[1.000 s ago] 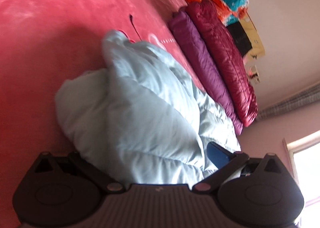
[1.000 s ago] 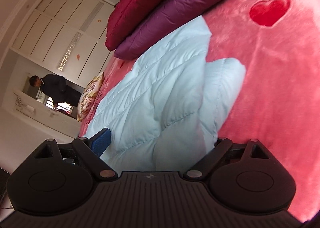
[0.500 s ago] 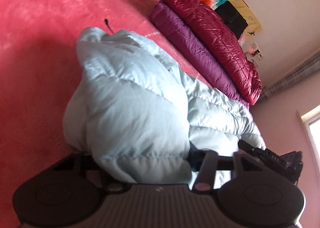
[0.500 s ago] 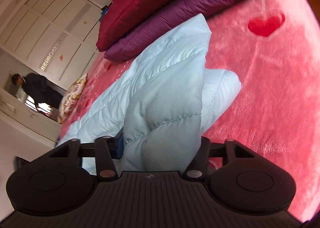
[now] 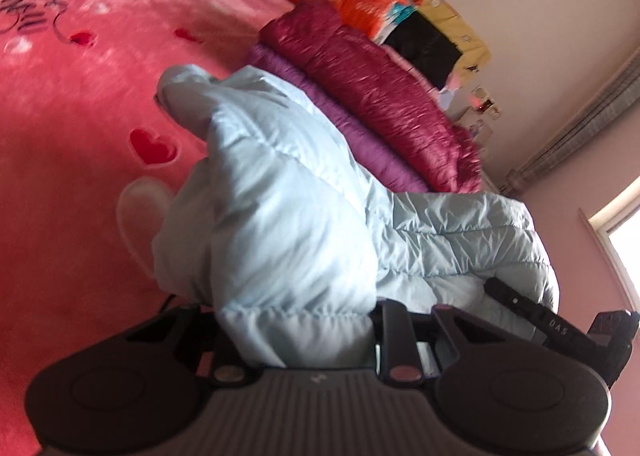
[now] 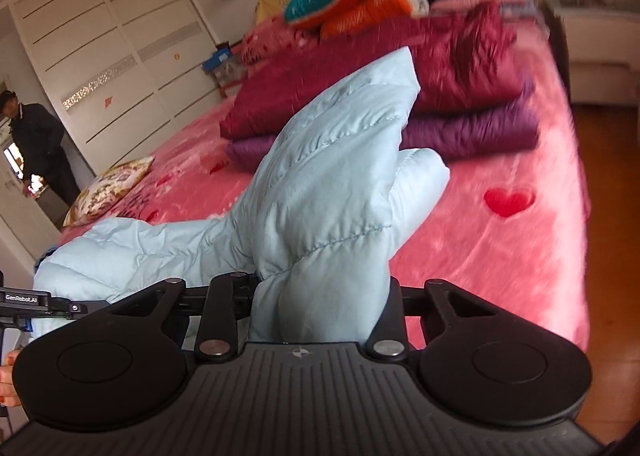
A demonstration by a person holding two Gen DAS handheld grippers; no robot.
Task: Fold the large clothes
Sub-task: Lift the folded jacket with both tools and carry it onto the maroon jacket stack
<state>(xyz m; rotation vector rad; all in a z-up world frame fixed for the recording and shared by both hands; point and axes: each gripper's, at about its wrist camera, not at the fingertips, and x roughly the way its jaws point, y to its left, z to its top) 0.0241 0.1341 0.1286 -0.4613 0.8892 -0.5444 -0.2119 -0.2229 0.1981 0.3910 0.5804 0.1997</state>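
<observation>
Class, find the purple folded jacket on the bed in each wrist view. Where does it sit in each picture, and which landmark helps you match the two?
Left wrist view: the purple folded jacket runs diagonally right of centre, beyond the light blue jacket, under the maroon jacket.
Right wrist view: the purple jacket lies right of centre, partly hidden by the blue jacket.
Shared landmark: the maroon jacket stacked on top.
</observation>
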